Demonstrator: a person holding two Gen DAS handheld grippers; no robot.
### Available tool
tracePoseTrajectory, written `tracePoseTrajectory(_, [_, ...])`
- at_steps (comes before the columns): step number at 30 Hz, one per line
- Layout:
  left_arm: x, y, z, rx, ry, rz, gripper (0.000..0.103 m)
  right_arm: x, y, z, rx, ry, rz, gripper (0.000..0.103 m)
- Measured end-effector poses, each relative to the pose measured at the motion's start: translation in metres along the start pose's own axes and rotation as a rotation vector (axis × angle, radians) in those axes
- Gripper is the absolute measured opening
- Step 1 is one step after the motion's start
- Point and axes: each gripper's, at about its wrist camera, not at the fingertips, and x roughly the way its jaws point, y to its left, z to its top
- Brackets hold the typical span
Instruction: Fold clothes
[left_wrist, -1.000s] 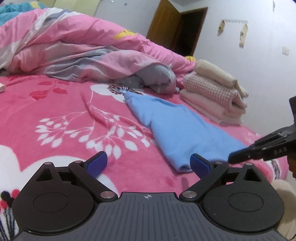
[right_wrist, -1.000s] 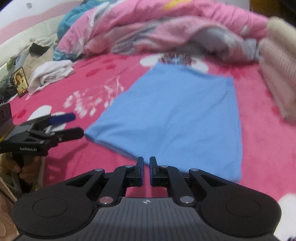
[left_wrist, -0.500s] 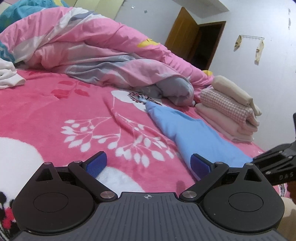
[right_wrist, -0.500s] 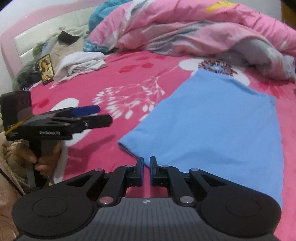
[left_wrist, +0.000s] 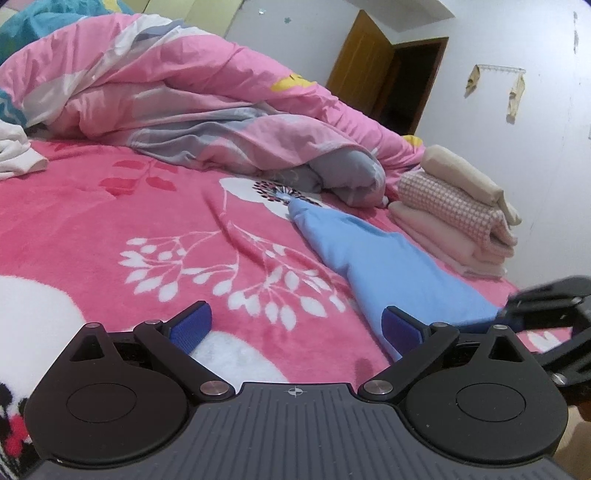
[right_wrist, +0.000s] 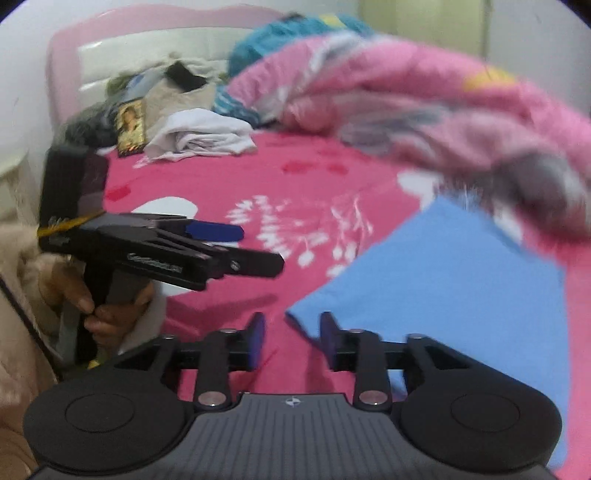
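Note:
A light blue folded garment (left_wrist: 388, 266) lies flat on the pink floral bedspread (left_wrist: 155, 229), running from the duvet toward the near edge. My left gripper (left_wrist: 295, 325) is wide open above the bedspread, its right blue pad (left_wrist: 400, 328) just over the garment's near left corner. In the right wrist view the same blue garment (right_wrist: 461, 280) fills the right side. My right gripper (right_wrist: 291, 336) is open, its fingers either side of the garment's near left corner. The left gripper (right_wrist: 236, 247) shows there from the side, held in a hand.
A crumpled pink and grey duvet (left_wrist: 207, 110) lies across the back of the bed. A stack of folded cream and pink clothes (left_wrist: 458, 218) sits at the right. A white garment (right_wrist: 203, 136), a framed picture (right_wrist: 130, 127) and more clothes lie by the headboard.
My right gripper has opened from shut and swung left toward the garment's near left corner. The left gripper has shifted left and back, staying open.

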Motion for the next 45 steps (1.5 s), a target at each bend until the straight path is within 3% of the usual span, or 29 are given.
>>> tracePoseTrajectory(6, [-0.001,0.000,0.002,-0.019,0.011,0.011,0.099,0.002,0.020,-0.001,-0.150,-0.070,-0.080,0.037])
tracePoseTrajectory(9, [-0.002,0.002,0.006,-0.046,0.018,0.014,0.098,0.016,0.023,-0.006,-0.163,-0.052,-0.091,0.034])
tracePoseTrajectory(12, [-0.003,0.007,0.017,-0.084,0.014,0.018,0.098,0.017,0.016,-0.011,-0.098,-0.067,-0.097,0.025])
tracePoseTrajectory(13, [-0.002,0.010,0.021,-0.096,0.011,0.019,0.098,0.016,0.013,-0.012,-0.063,-0.078,-0.096,0.018])
tracePoseTrajectory(17, [0.016,0.023,0.049,-0.156,0.008,0.000,0.098,0.008,-0.008,-0.019,0.086,-0.130,-0.059,0.009])
tracePoseTrajectory(23, [0.091,0.038,0.098,-0.261,0.104,-0.098,0.098,0.002,-0.023,-0.027,0.186,-0.185,0.001,0.006])
tracePoseTrajectory(26, [0.140,0.045,0.118,-0.310,0.164,-0.117,0.087,0.001,-0.025,-0.031,0.206,-0.201,0.023,0.006])
tracePoseTrajectory(27, [0.154,0.047,0.122,-0.324,0.183,-0.119,0.078,0.002,-0.027,-0.032,0.211,-0.205,0.029,0.005])
tracePoseTrajectory(28, [0.170,0.049,0.127,-0.339,0.211,-0.123,0.075,0.002,-0.028,-0.033,0.215,-0.206,0.034,0.005])
tracePoseTrajectory(32, [0.218,0.057,0.130,-0.392,0.324,-0.129,0.071,0.001,-0.030,-0.034,0.223,-0.220,0.051,0.005])
tracePoseTrajectory(35, [0.235,0.056,0.128,-0.390,0.345,-0.134,0.069,0.000,-0.032,-0.035,0.232,-0.233,0.065,0.005])
tracePoseTrajectory(38, [0.245,0.056,0.127,-0.402,0.363,-0.142,0.047,0.001,-0.033,-0.037,0.239,-0.238,0.076,0.004])
tracePoseTrajectory(40, [0.251,0.053,0.125,-0.378,0.385,-0.146,0.019,0.002,-0.033,-0.037,0.237,-0.240,0.079,0.004])
tracePoseTrajectory(43, [0.258,0.047,0.124,-0.327,0.397,-0.141,0.006,0.001,-0.033,-0.038,0.233,-0.246,0.086,0.004])
tracePoseTrajectory(45, [0.260,0.049,0.129,-0.329,0.397,-0.147,0.005,0.000,-0.032,-0.038,0.228,-0.254,0.096,0.004])
